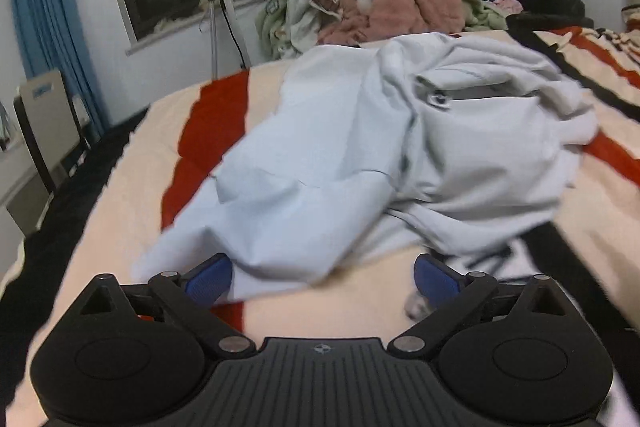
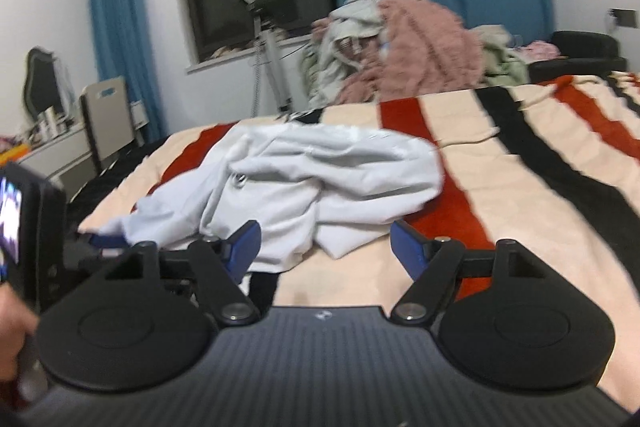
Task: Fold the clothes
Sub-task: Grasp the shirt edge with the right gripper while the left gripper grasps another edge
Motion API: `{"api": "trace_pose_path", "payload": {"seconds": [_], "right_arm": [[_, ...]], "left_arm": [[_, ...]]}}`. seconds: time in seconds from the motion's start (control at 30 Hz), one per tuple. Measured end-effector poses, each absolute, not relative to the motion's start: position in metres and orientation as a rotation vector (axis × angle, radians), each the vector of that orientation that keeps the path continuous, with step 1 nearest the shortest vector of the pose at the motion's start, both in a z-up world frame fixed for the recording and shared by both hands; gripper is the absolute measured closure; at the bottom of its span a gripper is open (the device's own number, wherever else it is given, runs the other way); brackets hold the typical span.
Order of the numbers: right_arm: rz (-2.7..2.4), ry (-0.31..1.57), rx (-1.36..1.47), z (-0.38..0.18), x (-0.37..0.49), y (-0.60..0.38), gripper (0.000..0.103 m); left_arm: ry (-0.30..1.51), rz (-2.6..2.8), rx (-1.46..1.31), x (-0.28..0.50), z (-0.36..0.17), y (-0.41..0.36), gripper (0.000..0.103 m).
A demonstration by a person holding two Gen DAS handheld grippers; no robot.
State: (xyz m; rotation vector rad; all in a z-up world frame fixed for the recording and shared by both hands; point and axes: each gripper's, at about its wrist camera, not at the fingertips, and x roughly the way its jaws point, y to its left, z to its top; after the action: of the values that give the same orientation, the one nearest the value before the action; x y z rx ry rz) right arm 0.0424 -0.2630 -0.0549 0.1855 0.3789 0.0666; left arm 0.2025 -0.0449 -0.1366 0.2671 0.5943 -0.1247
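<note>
Currently a pale blue garment point(image 1: 360, 155) lies crumpled across the middle of the left wrist frame, on a striped bed cover point(image 1: 132, 155) of cream, red and black. Not flat: bunched, with ridges and an opening showing a small dark mark at centre right.

Left gripper point(image 1: 320, 277): jaws spread wide, holding nothing; the garment's near edge drapes just beside its left blue pad. Right gripper point(image 2: 322, 247): also wide and empty, low centre of its frame, the cloth's near corner between its pads.

Judgement: the garment wants spreading flat before any fold. Pinch a single layer at hem or seam, not a bundle; take two well-apart edges and draw outward evenly.

Heap of clothes point(image 2: 400, 39) sits upper centre, apart.
</note>
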Motion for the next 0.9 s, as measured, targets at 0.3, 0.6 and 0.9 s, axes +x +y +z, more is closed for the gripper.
{"api": "trace_pose_path", "payload": {"seconds": [0.3,0.6,0.9], "right_arm": [[0.054,0.331,0.106,-0.066,0.102,-0.239,0.029],[-0.042,0.458,0.095,-0.060,0.154,-0.208,0.047],[0.021,0.313,0.174,-0.007,0.069,-0.225,0.098]], "left_arm": [[0.458,-0.124,0.002,0.220,-0.100,0.008,0.093],[0.337,-0.122,-0.216,0.188,-0.056,0.070,0.095],[0.230,-0.073,-0.362,0.129,-0.012,0.125,0.096]]}}
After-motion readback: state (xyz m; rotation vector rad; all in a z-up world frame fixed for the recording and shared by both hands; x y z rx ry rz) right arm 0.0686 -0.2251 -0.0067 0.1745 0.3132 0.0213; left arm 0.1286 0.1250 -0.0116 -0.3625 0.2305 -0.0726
